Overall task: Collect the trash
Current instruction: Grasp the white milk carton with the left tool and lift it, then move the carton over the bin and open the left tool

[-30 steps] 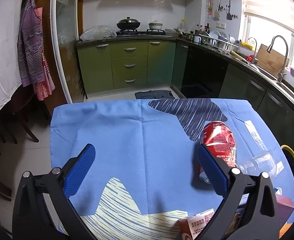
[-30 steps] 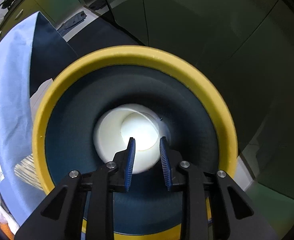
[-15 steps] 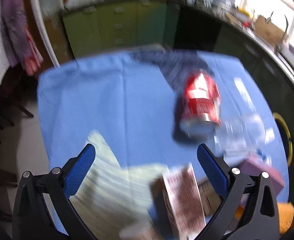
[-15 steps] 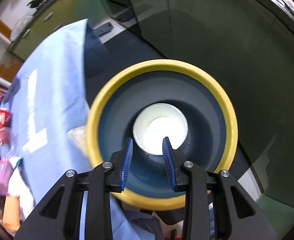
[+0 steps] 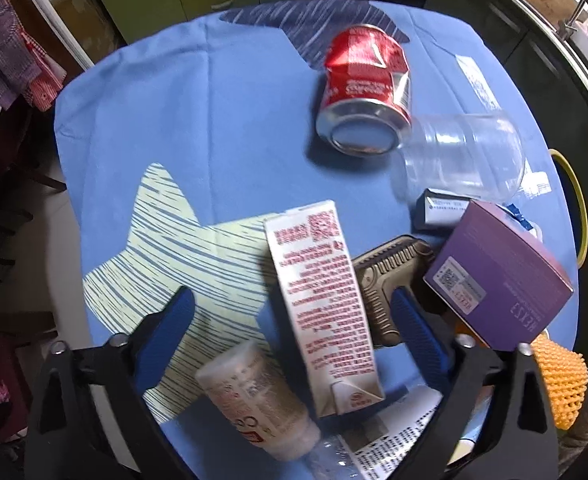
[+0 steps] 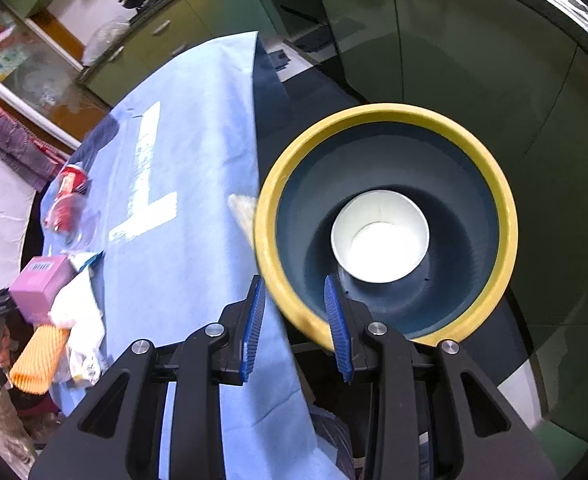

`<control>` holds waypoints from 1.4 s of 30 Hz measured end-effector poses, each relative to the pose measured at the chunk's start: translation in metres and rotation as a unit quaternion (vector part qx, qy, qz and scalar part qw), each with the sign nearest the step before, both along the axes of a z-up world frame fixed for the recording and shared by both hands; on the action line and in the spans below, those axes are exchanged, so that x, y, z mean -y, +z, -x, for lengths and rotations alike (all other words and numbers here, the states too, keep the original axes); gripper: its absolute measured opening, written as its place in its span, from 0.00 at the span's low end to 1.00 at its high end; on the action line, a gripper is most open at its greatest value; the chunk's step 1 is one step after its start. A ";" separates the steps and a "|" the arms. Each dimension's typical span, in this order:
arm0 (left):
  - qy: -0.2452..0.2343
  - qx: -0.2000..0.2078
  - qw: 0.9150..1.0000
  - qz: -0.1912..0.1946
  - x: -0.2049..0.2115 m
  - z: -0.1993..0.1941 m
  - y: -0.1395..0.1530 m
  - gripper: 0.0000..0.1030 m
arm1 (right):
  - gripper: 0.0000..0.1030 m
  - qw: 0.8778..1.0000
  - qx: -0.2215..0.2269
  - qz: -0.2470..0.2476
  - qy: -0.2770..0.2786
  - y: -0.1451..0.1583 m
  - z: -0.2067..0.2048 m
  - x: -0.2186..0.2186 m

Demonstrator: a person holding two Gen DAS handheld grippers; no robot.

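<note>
The left gripper (image 5: 290, 332) has been swung down over the carton (image 5: 321, 308), jaws wide apart and empty. The right gripper (image 6: 295, 326), parted and empty, has been drawn back from the bin (image 6: 385, 128), where a paper cup (image 6: 379, 236) lies. The bottle (image 5: 254, 396) at 7 o'clock of the carton may be knocked in closing

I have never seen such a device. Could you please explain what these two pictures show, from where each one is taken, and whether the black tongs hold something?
There is no robot. A person holds one two-finger gripper in each hand, and a fisheye camera on each looks forward along its blue-padded fingers.

The left camera looks down at a table with a blue cloth. The left gripper is open and holds nothing. A white carton lies between its fingers, with a small bottle beside it. Farther off lie a dented red can, a clear plastic cup and a purple box.

The right camera looks down beside the table into a yellow-rimmed bin with a white paper cup inside. The right gripper is open and empty.
</note>
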State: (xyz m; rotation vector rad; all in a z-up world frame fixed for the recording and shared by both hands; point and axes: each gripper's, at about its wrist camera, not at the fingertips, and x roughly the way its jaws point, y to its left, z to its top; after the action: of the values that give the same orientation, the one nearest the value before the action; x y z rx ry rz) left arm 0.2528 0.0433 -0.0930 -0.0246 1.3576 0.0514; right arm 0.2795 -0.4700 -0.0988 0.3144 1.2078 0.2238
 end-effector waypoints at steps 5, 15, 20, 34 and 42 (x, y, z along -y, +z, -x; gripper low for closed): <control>0.017 -0.030 0.999 0.008 0.000 -0.005 -0.011 0.63 | 0.33 1.000 0.010 -0.004 0.012 0.001 0.018 0.002; 0.017 -0.039 0.999 0.034 0.004 -0.006 -0.017 0.33 | 0.34 1.000 0.018 -0.019 0.017 0.000 0.032 0.010; 0.022 -0.017 0.999 0.039 0.003 -0.003 -0.002 0.33 | 0.34 0.999 0.023 -0.025 0.019 0.001 0.035 0.010; -0.018 0.112 0.993 0.029 0.031 0.004 0.104 0.33 | 0.34 0.998 0.063 -0.025 0.018 0.017 0.057 0.012; -0.168 0.165 0.968 0.083 0.176 0.007 0.160 0.33 | 0.38 0.991 0.137 -0.009 -0.012 0.040 0.095 0.027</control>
State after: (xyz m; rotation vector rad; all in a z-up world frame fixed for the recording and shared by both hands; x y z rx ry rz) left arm 0.2460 -0.1327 0.0674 0.0537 1.0147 -0.3393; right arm 0.1847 -0.4972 -0.0590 0.3032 0.9313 0.2478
